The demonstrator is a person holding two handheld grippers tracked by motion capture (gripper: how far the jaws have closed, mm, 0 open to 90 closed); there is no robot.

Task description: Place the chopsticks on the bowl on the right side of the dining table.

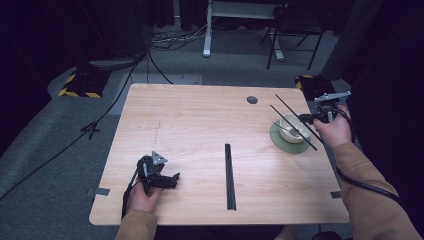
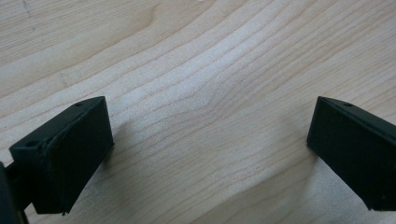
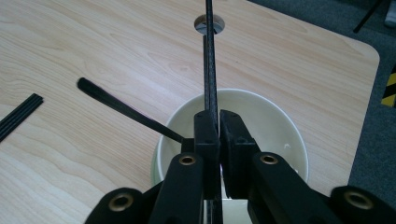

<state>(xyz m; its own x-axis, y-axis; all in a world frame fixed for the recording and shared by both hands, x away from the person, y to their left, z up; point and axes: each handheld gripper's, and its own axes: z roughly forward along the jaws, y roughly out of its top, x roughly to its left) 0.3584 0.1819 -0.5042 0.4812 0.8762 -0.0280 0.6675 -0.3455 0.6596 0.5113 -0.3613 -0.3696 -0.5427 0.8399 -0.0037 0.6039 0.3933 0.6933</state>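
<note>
On the pale wooden table (image 1: pixel 200 115), the left gripper (image 1: pixel 167 181) rests with jaws wide apart and nothing between them. A bundle of thin black chopsticks (image 1: pixel 229 175) lies mid-table. At the right edge, the right gripper (image 3: pixel 218 135) is clamped on one slim black chopstick (image 3: pixel 209 56) above the cream ceramic bowl (image 3: pixel 280 126) on its round green saucer (image 1: pixel 278 142). Pinched that narrowly, the stick could pivot or slip and knock the bowl.

1. The table (image 1: pixel 200 120) is pale wood-grain, smooth with a soft sheen.
2. The bowl (image 3: pixel 275 121) looks like glossy cream ceramic.
3. The chopsticks (image 3: pixel 210 56) are dark and matt.
4. The left gripper's fingers (image 2: pixel 65 154) are matt black, rubbery-looking.
5. The floor (image 1: pixel 45 145) is grey carpet.
</note>
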